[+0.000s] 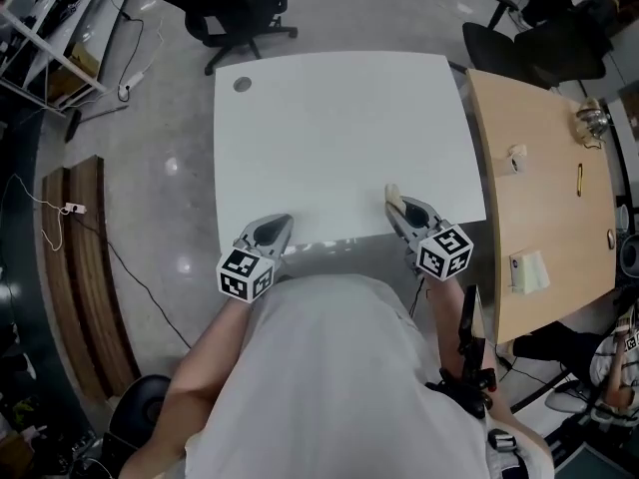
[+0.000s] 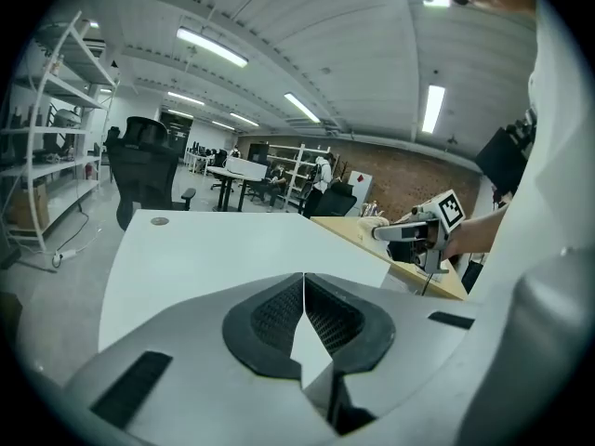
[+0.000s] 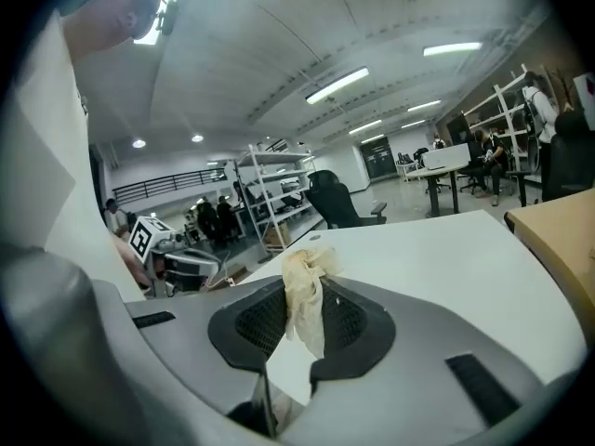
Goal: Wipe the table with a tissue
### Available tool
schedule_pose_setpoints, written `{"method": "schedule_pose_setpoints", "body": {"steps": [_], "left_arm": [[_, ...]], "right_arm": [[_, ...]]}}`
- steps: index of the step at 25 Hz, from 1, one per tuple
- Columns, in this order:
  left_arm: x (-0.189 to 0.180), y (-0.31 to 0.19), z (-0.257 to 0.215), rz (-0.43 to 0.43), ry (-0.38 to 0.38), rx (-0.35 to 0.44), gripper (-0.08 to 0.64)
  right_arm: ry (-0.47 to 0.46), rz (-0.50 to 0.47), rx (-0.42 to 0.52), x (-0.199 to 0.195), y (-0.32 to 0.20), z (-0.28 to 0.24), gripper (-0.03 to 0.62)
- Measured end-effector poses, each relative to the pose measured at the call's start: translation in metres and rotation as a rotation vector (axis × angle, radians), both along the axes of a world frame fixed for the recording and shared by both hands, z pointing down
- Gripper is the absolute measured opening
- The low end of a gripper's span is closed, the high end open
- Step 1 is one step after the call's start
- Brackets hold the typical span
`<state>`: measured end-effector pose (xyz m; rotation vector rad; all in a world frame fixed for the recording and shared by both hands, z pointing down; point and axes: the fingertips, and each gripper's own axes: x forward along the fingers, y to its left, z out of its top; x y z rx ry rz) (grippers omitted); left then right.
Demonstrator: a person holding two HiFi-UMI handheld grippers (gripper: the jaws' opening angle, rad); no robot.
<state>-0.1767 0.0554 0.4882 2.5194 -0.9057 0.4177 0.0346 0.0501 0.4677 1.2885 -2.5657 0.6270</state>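
The tissue is a crumpled, cream-coloured wad pinched in my right gripper, whose jaws close on it so that it bunches up past the tips and hangs down between the dark ribbed pads. From my head it shows as a pale scrap at that gripper's tip, over the near edge of the white desk, toward the near right corner; whether it touches the top I cannot tell. My left gripper is at the same near edge, close to the near left corner and well apart from the right one. Its jaws are pressed together with nothing between them, the pads meeting in a thin seam at the tips. Both grippers point away from me across the desk, each with its marker cube toward my body. A round grey cable hole sits in the desk near its far left corner. Just beside the desk's right edge stands a wooden table, which carries a yellow pen around its middle and a pale pad of paper toward its near end. Beyond the desk's far left corner a black office chair stands on the grey floor, and metal shelving runs along the far left of the room
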Motion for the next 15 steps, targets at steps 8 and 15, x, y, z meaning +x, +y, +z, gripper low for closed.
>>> {"method": "schedule_pose_setpoints", "body": {"steps": [8,15], "left_arm": [[0.057,0.040,-0.002,0.036,-0.031,0.001,0.011],[0.085,0.065,-0.005,0.018,-0.051,0.008,0.011]], "right_arm": [[-0.044,0.013,0.013,0.041,0.025,0.003,0.064],[-0.042,-0.003,-0.006,0.068,0.059,0.011,0.064]]}}
